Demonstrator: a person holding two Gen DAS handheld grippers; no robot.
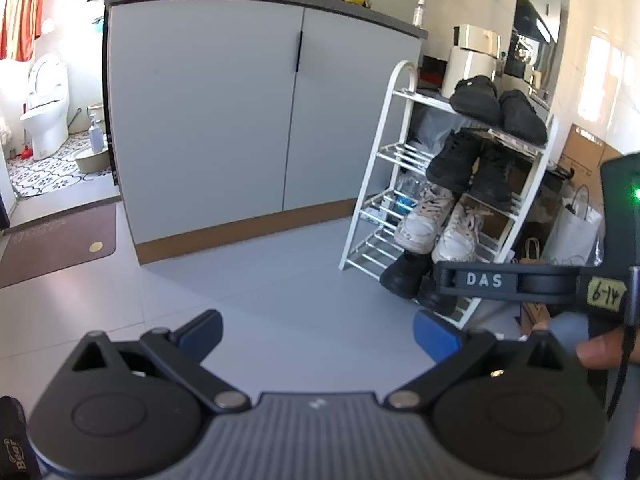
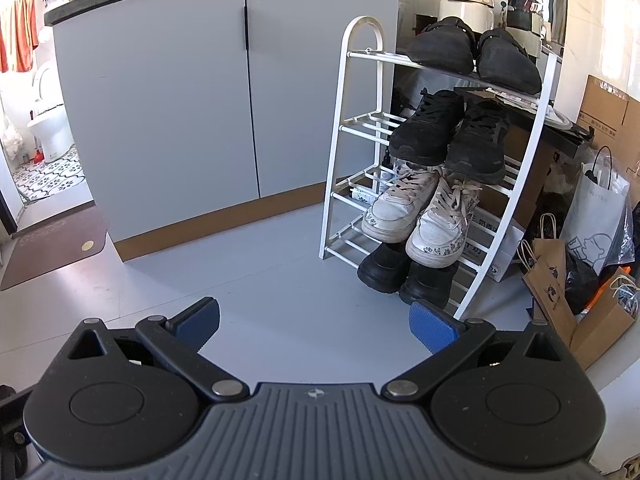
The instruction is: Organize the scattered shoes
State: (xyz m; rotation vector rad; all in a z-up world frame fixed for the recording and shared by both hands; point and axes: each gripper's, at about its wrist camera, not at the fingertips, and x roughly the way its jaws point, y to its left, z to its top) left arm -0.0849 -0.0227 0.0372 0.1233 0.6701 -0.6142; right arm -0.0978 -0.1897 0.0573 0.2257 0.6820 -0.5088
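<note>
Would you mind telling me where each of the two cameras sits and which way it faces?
Left wrist: on the left gripper, facing the grey cabinet and white shoe rack; open blue fingers, the right gripper and a fingertip show.
Right wrist: on the right gripper, closer to the rack; only its open fingers show.
Shared: cabinet, rack, four shoe pairs.

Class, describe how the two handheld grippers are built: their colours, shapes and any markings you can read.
Both the left gripper and right gripper have black linkages, round black housings, ribbed grey bodies and blue ribbed pads. In the left view, the right gripper's side reads "DAS", with a handwritten label and a green light.
</note>
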